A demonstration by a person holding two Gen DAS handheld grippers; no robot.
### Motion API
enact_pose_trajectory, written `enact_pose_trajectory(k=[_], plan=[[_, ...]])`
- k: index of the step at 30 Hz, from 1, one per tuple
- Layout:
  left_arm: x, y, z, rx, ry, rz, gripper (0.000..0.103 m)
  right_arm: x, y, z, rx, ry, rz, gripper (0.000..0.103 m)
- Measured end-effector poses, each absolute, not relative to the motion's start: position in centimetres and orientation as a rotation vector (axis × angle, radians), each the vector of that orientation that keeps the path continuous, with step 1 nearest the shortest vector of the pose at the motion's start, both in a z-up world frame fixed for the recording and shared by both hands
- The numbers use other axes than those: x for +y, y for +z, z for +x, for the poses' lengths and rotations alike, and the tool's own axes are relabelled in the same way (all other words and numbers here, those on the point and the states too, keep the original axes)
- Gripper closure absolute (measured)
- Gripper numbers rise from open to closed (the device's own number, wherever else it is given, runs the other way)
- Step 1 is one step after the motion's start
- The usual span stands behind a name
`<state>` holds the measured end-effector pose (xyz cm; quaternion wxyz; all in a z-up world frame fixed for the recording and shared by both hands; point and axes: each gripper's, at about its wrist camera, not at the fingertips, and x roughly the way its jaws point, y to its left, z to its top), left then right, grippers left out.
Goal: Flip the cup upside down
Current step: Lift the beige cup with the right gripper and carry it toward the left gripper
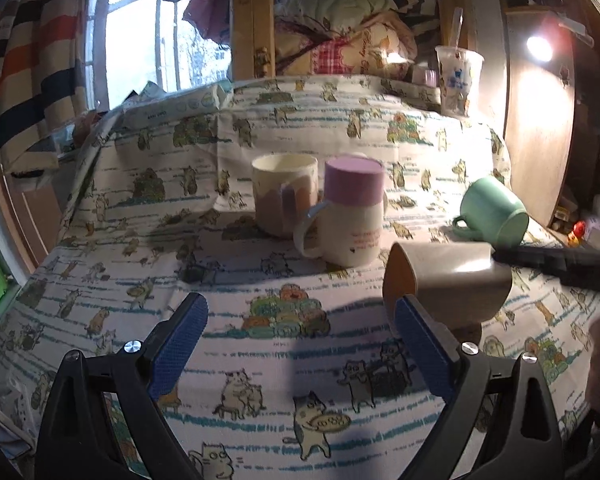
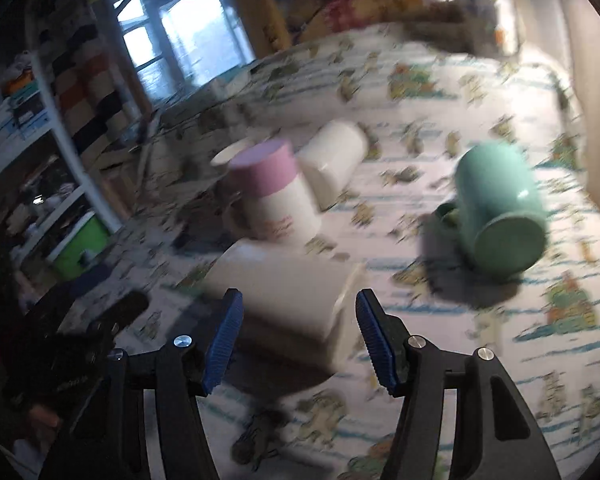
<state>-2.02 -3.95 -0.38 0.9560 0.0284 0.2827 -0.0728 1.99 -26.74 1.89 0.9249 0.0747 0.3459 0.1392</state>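
Left wrist view: a beige cup (image 1: 448,284) is being seen lying on its side on the cat-print surface (image 1: 260,360), its mouth turned to the left of frame and its base to the right, so its long axis is running across the view. The left tongs (image 1: 300,340) are being held released, with nothing between the blue pads (image 1: 178,344); the cup is lying just ahead of and touching the line of the right-hand pad, off to the tongs' right rather than between them. A dark finger of the other tool (image 1: 556,262) is being seen reaching in at the cup's base end.

From the right wrist, which is blurred, the same cup (image 2: 288,300) is being framed directly ahead of the right tongs (image 2: 298,328), partly between the spread fingers; whether the pads are touching it cannot be told. The right tongs are judged the nearer and better lined up, so the flip is probably being set up there: base raised, mouth brought down. A pink-topped mug (image 1: 352,212) standing inverted, a cream mug (image 1: 284,192) and a tipped green mug (image 1: 494,210) are standing near, so little room is being left.
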Motion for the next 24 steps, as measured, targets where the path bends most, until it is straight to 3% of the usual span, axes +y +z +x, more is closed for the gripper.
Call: enact_pose_trajectory(k=[4, 9, 24], plan=[[-5.2, -1.4, -1.8, 0.634, -0.197, 0.073, 0.009, -28.4, 2.5, 4.1, 0.682, 0.144, 0.158, 0.044], [-7.4, -2.1, -1.9, 0.658, -0.254, 0.104, 0.009, -28.8, 1.3, 6.6, 0.752, 0.12, 0.114, 0.053], [-6.1, -2.2, 0.6, 0.686, -0.168, 0.093, 0.009, -26.2, -0.4, 4.2, 0.815, 0.359, 0.111, 0.054]])
